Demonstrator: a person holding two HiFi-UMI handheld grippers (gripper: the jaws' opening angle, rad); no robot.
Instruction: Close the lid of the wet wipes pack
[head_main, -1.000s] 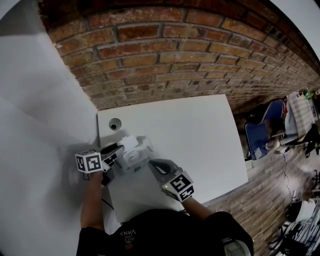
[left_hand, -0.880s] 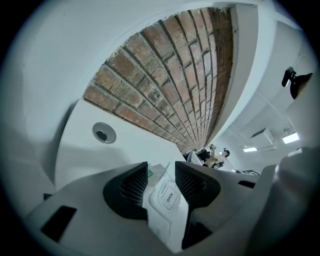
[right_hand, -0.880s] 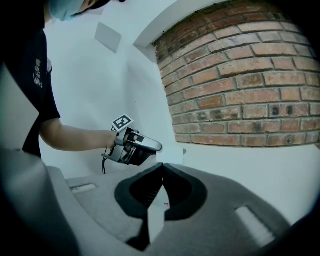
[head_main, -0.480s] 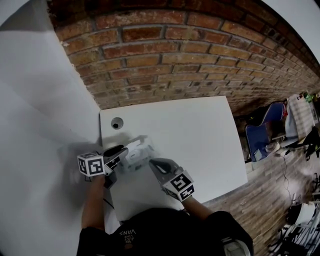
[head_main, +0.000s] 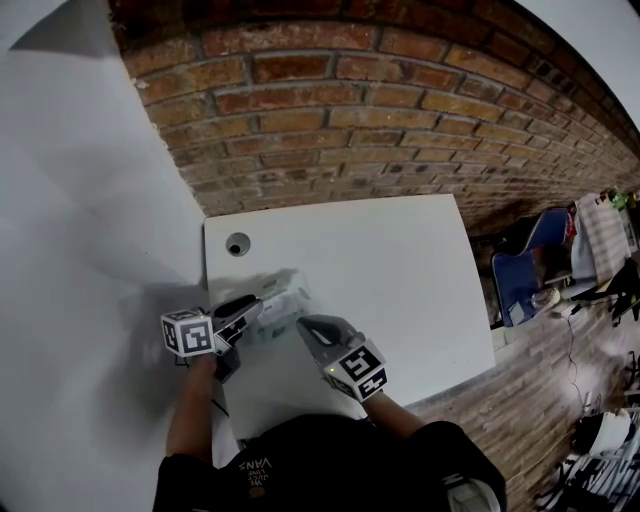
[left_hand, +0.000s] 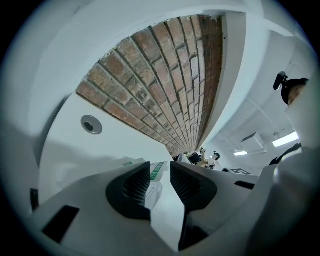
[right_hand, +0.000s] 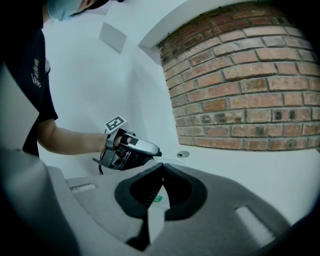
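left gripper (left_hand: 160, 169): jaws apart, just been closing | wet wipes pack (left_hand: 155, 172): in the gap, not pinched | table (left_hand: 65, 150): white, round hole (left_hand: 91, 124) | brick wall (left_hand: 160, 85): behind

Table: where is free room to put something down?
Free: the table's right half, from the wipes pack to the right edge, and along the brick wall. Crowded: near-left, with the pack and right claw; the left claw has just been closing, pack's end between its jaws.

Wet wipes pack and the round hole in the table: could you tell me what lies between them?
Nothing: bare table separates the wet wipes pack from the round hole, as the head view shows.
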